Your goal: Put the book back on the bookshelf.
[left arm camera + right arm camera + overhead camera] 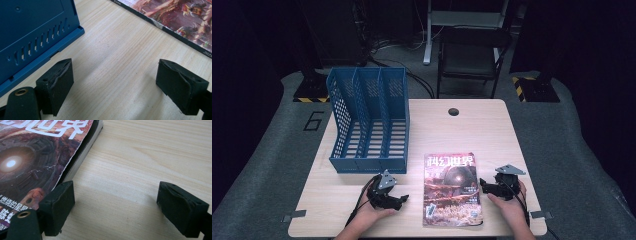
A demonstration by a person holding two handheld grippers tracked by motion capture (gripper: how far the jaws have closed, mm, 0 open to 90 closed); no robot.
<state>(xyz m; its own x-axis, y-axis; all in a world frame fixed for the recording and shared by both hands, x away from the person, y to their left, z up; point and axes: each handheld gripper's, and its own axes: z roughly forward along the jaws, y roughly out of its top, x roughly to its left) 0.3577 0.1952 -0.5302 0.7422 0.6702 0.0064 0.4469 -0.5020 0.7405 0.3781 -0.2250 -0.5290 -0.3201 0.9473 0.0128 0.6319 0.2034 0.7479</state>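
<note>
A magazine point(452, 189) with a reddish cover lies flat on the wooden table point(462, 130), near its front edge. My left gripper point(399, 199) rests on the table to the left of the magazine, open, with bare wood between its pads point(56, 85). The magazine's edge point(175, 22) crosses the upper right of the left gripper view. My right gripper point(484, 186) sits at the magazine's right edge, open and holding nothing. In the right gripper view its left pad point(58, 206) stands just beside the magazine's cover point(32, 162).
A blue three-slot file rack point(369, 120) lies on the table's left half, just behind my left gripper; its base point(32, 42) is at the left of the left gripper view. A folding chair point(472, 55) stands beyond the table's far edge.
</note>
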